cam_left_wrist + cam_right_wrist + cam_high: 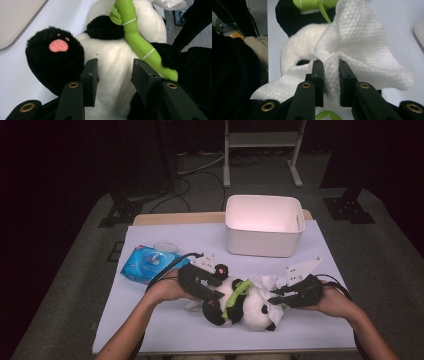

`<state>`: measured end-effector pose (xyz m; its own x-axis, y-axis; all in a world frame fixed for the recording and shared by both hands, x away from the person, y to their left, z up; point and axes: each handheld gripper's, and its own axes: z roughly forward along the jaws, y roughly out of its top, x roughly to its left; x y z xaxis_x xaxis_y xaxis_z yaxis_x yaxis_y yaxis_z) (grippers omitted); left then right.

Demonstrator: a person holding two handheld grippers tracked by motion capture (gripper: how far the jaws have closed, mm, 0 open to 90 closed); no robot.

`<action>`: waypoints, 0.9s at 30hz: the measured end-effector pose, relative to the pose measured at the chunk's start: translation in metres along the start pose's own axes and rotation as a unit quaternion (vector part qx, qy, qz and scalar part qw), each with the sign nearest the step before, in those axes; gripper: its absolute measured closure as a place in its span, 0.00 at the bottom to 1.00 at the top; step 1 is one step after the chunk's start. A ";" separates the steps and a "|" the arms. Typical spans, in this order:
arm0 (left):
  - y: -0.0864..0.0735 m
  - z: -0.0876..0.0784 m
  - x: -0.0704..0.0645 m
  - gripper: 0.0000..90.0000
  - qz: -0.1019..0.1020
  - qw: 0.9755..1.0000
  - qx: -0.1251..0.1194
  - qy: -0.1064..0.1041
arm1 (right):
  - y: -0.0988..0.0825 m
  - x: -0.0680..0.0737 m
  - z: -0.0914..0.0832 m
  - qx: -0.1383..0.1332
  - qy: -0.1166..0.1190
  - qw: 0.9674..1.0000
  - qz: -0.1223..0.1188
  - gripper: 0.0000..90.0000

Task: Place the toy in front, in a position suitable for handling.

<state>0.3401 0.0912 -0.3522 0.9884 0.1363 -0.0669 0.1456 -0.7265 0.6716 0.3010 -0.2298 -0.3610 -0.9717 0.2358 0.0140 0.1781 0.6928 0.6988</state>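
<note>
A dim room: grey floor (pixel 400 270), black stands, a white frame (pixel 262 140) behind.

high overhead view, two close panda (pixel 247 305) views

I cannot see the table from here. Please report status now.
Right gripper shut on white wipe at panda toy. Left gripper open, jaws astride panda's belly. Nothing in the way.
</note>
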 end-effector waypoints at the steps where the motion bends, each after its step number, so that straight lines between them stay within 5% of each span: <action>1: -0.001 0.001 0.000 0.63 -0.002 1.000 -0.003 -0.001 | -0.001 0.000 -0.001 0.002 -0.001 1.000 0.002 0.86; 9: -0.007 0.012 -0.001 0.62 -0.008 1.000 -0.022 -0.010 | -0.003 0.000 -0.007 0.007 -0.015 1.000 0.006 0.86; 17: -0.001 0.021 -0.008 0.63 0.002 1.000 -0.026 -0.012 | 0.023 0.002 0.007 -0.005 -0.008 1.000 -0.018 0.86; 27: 0.007 0.030 -0.014 0.63 0.010 0.999 -0.031 -0.015 | 0.035 0.002 0.011 -0.003 -0.004 1.000 -0.030 0.86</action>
<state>0.3286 0.0639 -0.3688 0.9920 0.1014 -0.0755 0.1247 -0.6857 0.7171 0.3074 -0.1977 -0.3443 -0.9796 0.1983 -0.0338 0.1178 0.7017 0.7026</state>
